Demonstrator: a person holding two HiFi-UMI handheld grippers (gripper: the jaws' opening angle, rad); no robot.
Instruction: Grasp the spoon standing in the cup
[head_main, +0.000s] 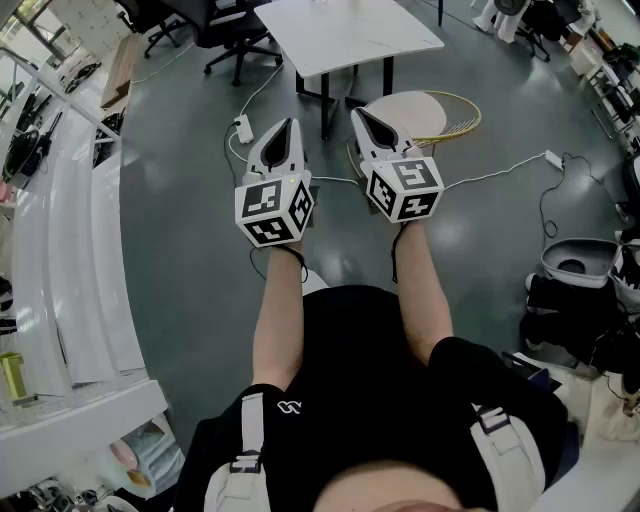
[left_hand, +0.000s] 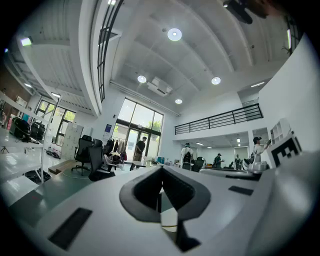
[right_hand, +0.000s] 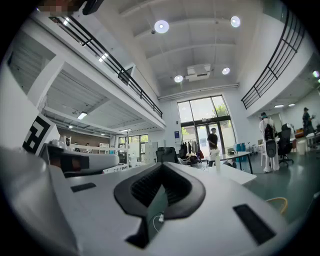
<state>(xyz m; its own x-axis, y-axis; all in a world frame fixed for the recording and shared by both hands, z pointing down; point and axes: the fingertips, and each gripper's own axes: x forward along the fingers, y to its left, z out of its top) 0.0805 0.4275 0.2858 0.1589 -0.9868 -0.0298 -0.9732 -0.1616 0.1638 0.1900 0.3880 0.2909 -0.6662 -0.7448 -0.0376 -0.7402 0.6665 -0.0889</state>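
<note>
A: Gripper colours?
B: Left gripper (head_main: 288, 128), right gripper (head_main: 362, 118): white shells, black pads (left_hand: 145, 192). Marker cubes (head_main: 273, 210): black-and-white square patterns.
A: Ahead of them?
B: White table (head_main: 350, 30), dark grey-green floor (head_main: 180, 220). Yellow hoop (head_main: 465, 110) just beyond the right gripper. Black shirt (head_main: 370, 380) behind both.

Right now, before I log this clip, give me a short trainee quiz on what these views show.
1. True or false: the right gripper holds a spoon.
2. What stands ahead of both grippers? A: white table; B: sink; C: fridge.
3. Fill in: the left gripper has its jaws ___.
Key: 1 false, it is shut on nothing; 2 A; 3 shut.
</note>
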